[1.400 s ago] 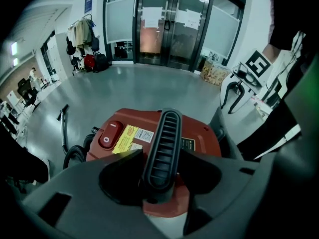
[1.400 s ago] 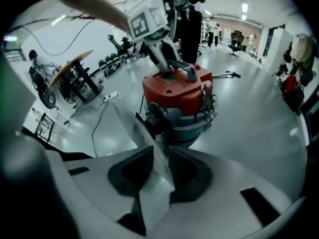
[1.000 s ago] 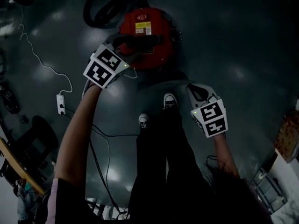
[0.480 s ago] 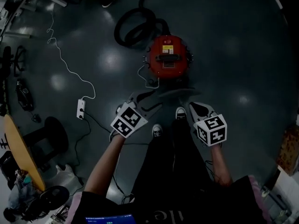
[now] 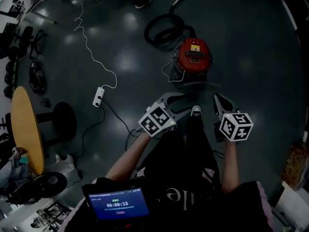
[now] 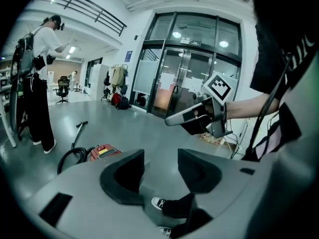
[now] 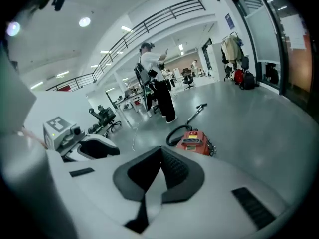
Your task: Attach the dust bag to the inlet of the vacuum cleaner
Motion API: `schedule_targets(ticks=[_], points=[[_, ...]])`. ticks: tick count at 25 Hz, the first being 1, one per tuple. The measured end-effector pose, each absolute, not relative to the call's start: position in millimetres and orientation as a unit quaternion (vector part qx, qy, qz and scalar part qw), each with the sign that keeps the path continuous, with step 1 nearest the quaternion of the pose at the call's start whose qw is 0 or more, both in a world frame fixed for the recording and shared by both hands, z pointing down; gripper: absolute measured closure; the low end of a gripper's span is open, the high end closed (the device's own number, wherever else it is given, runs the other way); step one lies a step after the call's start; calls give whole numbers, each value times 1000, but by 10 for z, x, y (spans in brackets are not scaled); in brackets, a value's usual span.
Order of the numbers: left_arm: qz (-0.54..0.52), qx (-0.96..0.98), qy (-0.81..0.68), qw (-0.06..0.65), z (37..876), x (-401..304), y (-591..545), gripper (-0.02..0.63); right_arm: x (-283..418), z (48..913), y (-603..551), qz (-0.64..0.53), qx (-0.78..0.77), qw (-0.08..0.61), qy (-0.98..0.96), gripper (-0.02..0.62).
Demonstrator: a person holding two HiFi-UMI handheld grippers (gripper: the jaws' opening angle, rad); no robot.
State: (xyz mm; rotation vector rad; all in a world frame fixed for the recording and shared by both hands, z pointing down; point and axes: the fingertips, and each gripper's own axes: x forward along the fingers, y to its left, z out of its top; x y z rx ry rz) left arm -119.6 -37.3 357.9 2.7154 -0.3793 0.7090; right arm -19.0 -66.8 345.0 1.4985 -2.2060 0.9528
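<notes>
The red vacuum cleaner [image 5: 194,56] stands on the dark floor ahead of my feet, its black hose [image 5: 164,30] coiled behind it. It also shows small in the left gripper view [image 6: 103,151] and the right gripper view [image 7: 195,141]. No dust bag is in any view. My left gripper [image 5: 168,102] hangs near my left shoe, well short of the vacuum, and its jaws stand open and empty [image 6: 160,159]. My right gripper [image 5: 220,101] is held beside it, with its jaws shut on nothing [image 7: 160,151].
A white power strip [image 5: 98,96] with a white cable lies on the floor to the left. A round wooden table [image 5: 26,129] and a black stool [image 5: 65,121] stand at the far left. A tablet [image 5: 117,204] hangs at my chest. A person [image 6: 37,83] stands beyond the vacuum.
The left gripper has come off the vacuum's handle and drawn back toward my body. The view has pulled away, so the vacuum now sits farther off and smaller.
</notes>
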Motion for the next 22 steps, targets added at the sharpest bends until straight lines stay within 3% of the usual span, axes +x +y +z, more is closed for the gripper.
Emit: schedule_targets(ticks=[13,22], points=[[202,947,-207,143,2902,-1586,313,397,-440,2301,196,311,496,-13,-811,574],[162,932,-285,155,2536,-1260,1103,397,-146,1974,989,323,432,-30,-842,574]])
